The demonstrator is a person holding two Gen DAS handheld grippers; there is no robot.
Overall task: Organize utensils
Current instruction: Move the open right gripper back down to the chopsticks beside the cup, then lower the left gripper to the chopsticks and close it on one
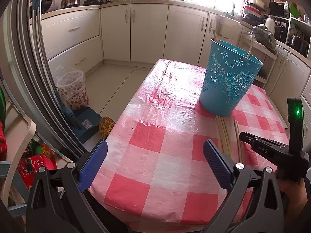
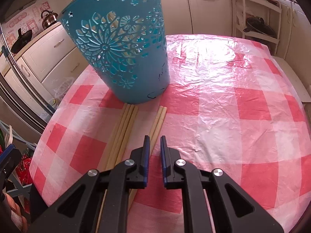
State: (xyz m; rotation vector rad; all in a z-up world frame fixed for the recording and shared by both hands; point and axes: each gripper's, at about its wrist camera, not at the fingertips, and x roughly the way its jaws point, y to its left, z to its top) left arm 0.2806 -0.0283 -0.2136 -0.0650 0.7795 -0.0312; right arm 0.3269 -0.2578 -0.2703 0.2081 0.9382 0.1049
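Note:
A teal cut-out bin [image 1: 229, 85] [image 2: 124, 58] stands on the pink checked table [image 1: 155, 165], with two wooden sticks [image 1: 214, 36] poking above its rim. In front of it lie a bundle of several wooden chopsticks [image 2: 124, 128] [image 1: 223, 134] and, to their right, a separate pair [image 2: 158, 120] [image 1: 237, 134]. My right gripper [image 2: 155, 138] [image 1: 243, 136] points down at that pair, nearly shut, and the pair runs in between its tips and under the left finger. My left gripper [image 1: 155, 145] hovers wide open over the table's near left part, with only cloth between its fingers.
The table's left edge drops to the floor, where a plastic-lined bucket [image 1: 72, 89] and a blue dustpan [image 1: 87, 124] stand. A fridge door [image 1: 29, 68] is close on the left. Cream cabinets [image 1: 136, 31] run along the back. A white shelf rack [image 2: 256, 19] stands behind the table.

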